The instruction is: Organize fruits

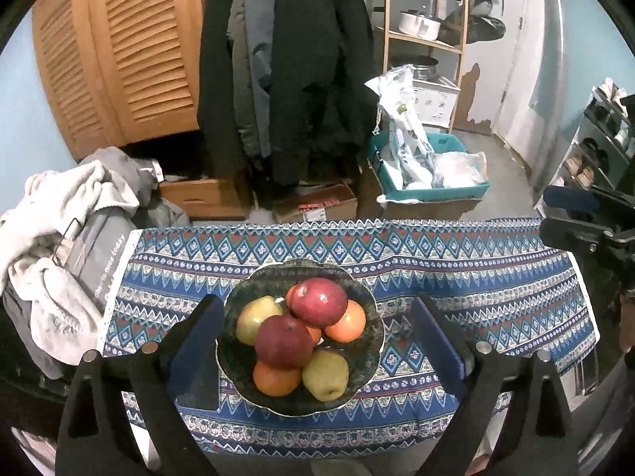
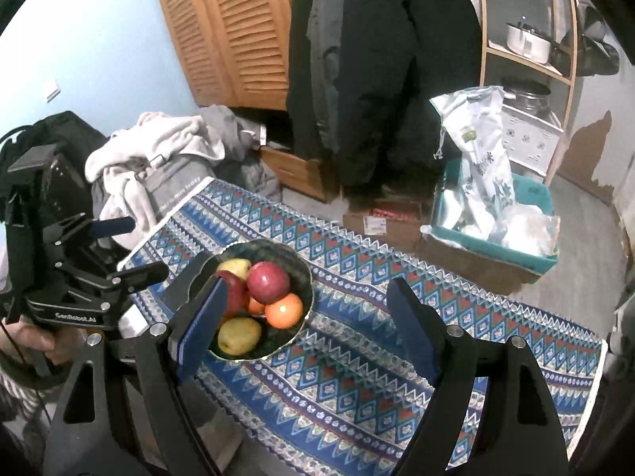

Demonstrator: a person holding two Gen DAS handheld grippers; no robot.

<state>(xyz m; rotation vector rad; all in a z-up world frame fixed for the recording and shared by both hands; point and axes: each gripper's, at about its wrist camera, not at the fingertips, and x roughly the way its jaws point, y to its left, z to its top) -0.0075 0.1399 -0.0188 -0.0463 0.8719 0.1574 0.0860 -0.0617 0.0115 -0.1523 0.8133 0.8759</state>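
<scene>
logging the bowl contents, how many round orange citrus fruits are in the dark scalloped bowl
4 in the dark scalloped bowl: front, right, one peeking centre, one behind the top red apple. More may be hidden beneath.

I see a lived-in home, likely an entryway or storage corner. Dark coats (image 1: 301, 71) hang in the middle; left of them stand louvered wooden doors (image 1: 119, 51), right of them a wooden shelf (image 1: 424, 35) holding a pot (image 1: 420, 23), and below them cardboard boxes (image 1: 317, 202).
</scene>
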